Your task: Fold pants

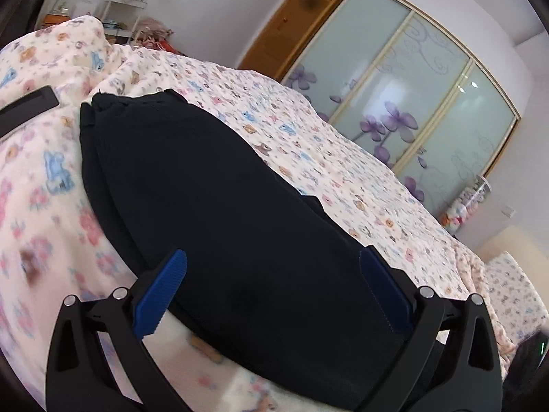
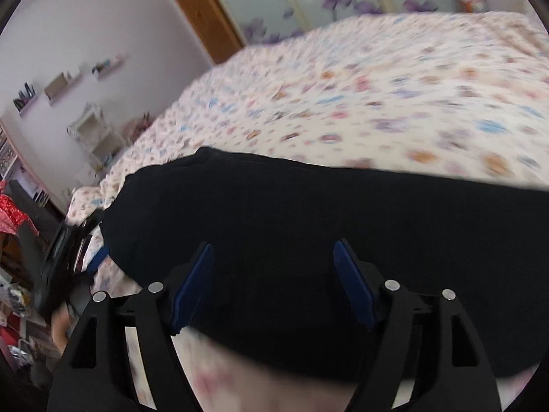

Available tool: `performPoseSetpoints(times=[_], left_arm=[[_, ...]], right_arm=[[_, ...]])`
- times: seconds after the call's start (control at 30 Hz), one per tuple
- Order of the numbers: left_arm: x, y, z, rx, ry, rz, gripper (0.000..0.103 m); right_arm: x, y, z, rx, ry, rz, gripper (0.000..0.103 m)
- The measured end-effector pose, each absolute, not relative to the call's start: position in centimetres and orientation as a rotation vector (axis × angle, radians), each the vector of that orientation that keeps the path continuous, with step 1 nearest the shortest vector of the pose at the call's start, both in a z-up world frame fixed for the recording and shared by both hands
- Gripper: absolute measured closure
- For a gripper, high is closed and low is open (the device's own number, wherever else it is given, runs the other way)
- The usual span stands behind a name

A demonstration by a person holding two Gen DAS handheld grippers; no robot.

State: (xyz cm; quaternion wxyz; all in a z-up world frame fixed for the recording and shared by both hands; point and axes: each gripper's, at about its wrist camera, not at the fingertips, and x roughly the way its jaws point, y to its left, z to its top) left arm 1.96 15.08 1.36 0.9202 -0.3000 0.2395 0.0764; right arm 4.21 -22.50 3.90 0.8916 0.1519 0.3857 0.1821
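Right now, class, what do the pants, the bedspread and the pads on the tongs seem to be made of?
Pants: a soft dark cloth, navy or black, matte, with a stitched hem; likely knit or cotton, but the weave is too dark to tell.
Bedspread: cream printed cloth, probably cotton, rumpled and dull.
Pads on the left tongs: blue, ridged, likely rubber or plastic.

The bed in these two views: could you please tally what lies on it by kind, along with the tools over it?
Dark pants: 1
Black flat object near the pants' far end, identity unclear: 1
Tools, both open over the pants: 2, left tool and right tool
Floral bed cover: 1
Total: 5
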Motion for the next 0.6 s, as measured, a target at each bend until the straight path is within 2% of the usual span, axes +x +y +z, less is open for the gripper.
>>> performPoseSetpoints(times=[0.07,0.13,0.3,0.4,0.6], left_arm=[[1.8,17.5,2.0,-0.648,0.501,0.150,0.002],[2.1,21.6,2.3,-0.762,0.509,0.098,0.002],[4.8,29.5,0.6,-0.906,0.665,-0.009,0.005],[4.7,31.9,-0.7,-0.957,0.712,-0.005,0.009],[6.0,33.1,-2.3,-1.026,0.742,-0.061,0.010]], right_arm=[[1.2,-24.9,3.5,0.340,0.751,0.346,0.020],[-1.2,-27.4,2.6,0.409,0.687,0.310,0.019],[-0.2,-29.4,1.7,0.630,0.648,0.372,0.019],[0.3,-27.6,1.5,0.571,0.687,0.399,0.019],[0.0,-24.3,1.5,0.409,0.729,0.428,0.018]])
